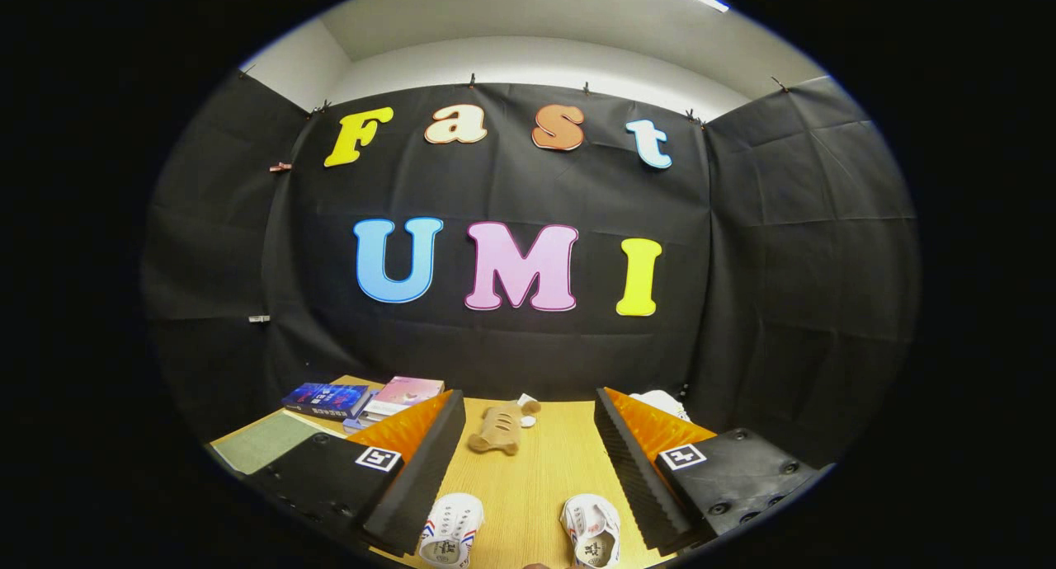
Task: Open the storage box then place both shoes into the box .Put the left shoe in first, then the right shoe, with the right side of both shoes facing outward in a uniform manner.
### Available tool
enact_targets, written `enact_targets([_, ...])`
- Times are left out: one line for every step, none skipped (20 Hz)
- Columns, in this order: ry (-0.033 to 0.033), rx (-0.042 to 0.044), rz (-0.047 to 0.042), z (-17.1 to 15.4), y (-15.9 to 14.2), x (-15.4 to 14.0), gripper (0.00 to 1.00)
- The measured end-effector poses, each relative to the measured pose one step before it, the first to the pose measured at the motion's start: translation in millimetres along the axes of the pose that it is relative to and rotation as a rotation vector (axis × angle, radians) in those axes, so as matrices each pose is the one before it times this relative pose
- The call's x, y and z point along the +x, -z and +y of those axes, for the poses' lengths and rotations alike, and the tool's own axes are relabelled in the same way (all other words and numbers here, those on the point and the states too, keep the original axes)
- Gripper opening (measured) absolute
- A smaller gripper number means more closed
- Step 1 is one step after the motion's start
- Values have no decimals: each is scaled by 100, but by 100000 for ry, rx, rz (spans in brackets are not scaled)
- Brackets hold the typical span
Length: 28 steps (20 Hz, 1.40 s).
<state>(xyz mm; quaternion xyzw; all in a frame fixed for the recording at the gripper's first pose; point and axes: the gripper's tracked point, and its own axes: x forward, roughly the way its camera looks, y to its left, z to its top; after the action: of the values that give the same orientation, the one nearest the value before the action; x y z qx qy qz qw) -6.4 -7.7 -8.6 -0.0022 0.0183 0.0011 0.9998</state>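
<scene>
Gripper (528, 470) held level above the bench (536, 478), its fingers spread wide and grasping nothing — the ribbed pads (421, 470) face each other across a broad gap of bare wood. Two small white shoes lie on the bench in that gap, close under the camera: one shoe (450, 532) just beside the left finger's pad, with red and blue stripes on its side, and the other shoe (592, 532) nearer the right finger, apart from its pad. Both point their toes away from the camera, roughly side by side and well apart from each other, a layout that leaves room for a finger on either side of each. Which is the left shoe cannot be told with certainty from this angle, though their positions suggest the usual pairing.

Beyond the shoes, ahead of the fingers, a tan plush toy (499, 427) lies on the wood. A stack of books (363, 400) and a green mat (264, 441) sit past the left finger; a pale rounded object (660, 402) peeks over the right finger, too hidden to identify. A storage box cannot be made out with any confidence.

Judged from this layout, the task stands at its start — the wide jaws suit a first approach, and the box must be found and opened before either shoe is lifted.
</scene>
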Motion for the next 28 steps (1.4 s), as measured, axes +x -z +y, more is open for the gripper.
enact_targets([281, -128, 848, -114, 221, -147, 97])
enact_targets([287, -105, 961, -150, 255, -55, 97])
enact_targets([-27, 107, 905, -76, 241, -33, 97])
enact_targets([-348, 293, 1140, 81, 349, -60, 97])
enact_targets([-1925, 859, 1859, 350, 521, 22, 97])
enact_targets([-3696, 1235, 2682, 895, 728, -6, 97])
enact_targets([-3341, 1254, 3187, 780, 779, 29, 98])
enact_targets([-3043, 1763, 3228, 580, 828, 105, 98])
enact_targets([-2546, 2493, 2540, 487, 630, -58, 98])
enact_targets([-2610, 2806, 2144, 603, 750, -37, 98])
enact_targets([-2454, 2597, 2128, 581, 772, 268, 98])
enact_targets([-2835, 2121, 2863, 720, 1068, 123, 98])
enact_targets([-3395, 1750, 3133, 780, 1202, 412, 98])
enact_targets([-4064, 1820, 3486, 963, 1278, 221, 98])
enact_targets([-4868, 1694, 3786, 959, 1298, 340, 98])
enact_targets([-4512, 1868, 3789, 880, 1463, 434, 98])
enact_targets([-4642, 2525, 4135, 791, 1372, 262, 98])
enact_targets([-3683, 3023, 3474, 576, 1536, 327, 98])
enact_targets([-2899, 3159, 3302, 417, 1377, 278, 98])
enact_targets([-2178, 2836, 1599, 238, 1000, 436, 98])
enact_targets([-3211, 3329, 2049, 408, 970, 652, 98])
enact_targets([-3824, 3638, 2263, 517, 1173, 293, 98])
enact_targets([-4198, 3791, 2526, 485, 1077, 512, 98])
enact_targets([-4413, 3598, 3173, 580, 1009, 564, 98])
enact_targets([-3976, 3406, 3344, 440, 923, 422, 98])
enact_targets([-3197, 3421, 2625, 127, 812, 431, 98])
enact_targets([-1088, 2851, 101, -205, 222, 385, 98])
enact_targets([-554, 2411, -616, -431, -220, 441, 98])
